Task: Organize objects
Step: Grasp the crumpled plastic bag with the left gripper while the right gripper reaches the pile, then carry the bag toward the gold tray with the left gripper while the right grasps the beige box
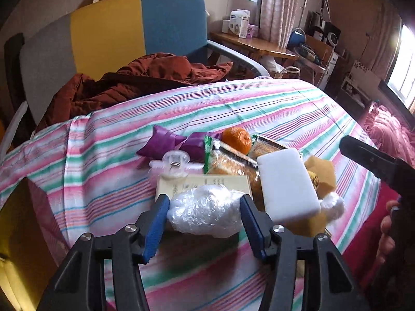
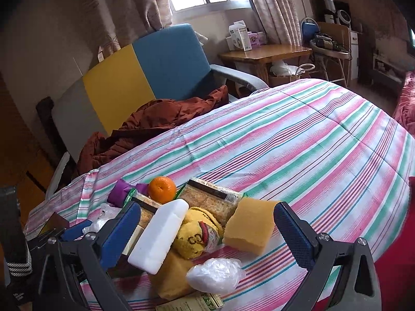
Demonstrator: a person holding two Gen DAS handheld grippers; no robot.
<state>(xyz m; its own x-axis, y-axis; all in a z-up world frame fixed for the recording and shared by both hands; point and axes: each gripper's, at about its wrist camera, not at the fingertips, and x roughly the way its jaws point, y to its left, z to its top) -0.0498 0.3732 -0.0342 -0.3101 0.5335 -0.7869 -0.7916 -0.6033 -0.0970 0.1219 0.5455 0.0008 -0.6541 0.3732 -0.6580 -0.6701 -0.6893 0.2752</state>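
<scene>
A pile of objects lies on the striped bedspread (image 1: 259, 103): an orange (image 1: 236, 140), a white sponge block (image 1: 288, 185), snack packs (image 1: 233, 163), a purple wrapper (image 1: 171, 143), a clear hair clip (image 1: 175, 164), a yellow sponge (image 2: 250, 224) and a yellow cloth (image 2: 197, 235). My left gripper (image 1: 203, 221) is open, its blue pads on either side of a crumpled clear plastic bag (image 1: 205, 211). My right gripper (image 2: 207, 229) is open wide above the white block (image 2: 159, 235) and another plastic bag (image 2: 215, 274).
A brown jacket (image 1: 135, 80) lies on a yellow and blue armchair (image 1: 129, 28) beyond the bed. A wooden table (image 2: 264, 51) with boxes stands by the window. A red blanket (image 1: 389, 127) lies at the right. The right gripper's handle (image 1: 376, 160) shows in the left wrist view.
</scene>
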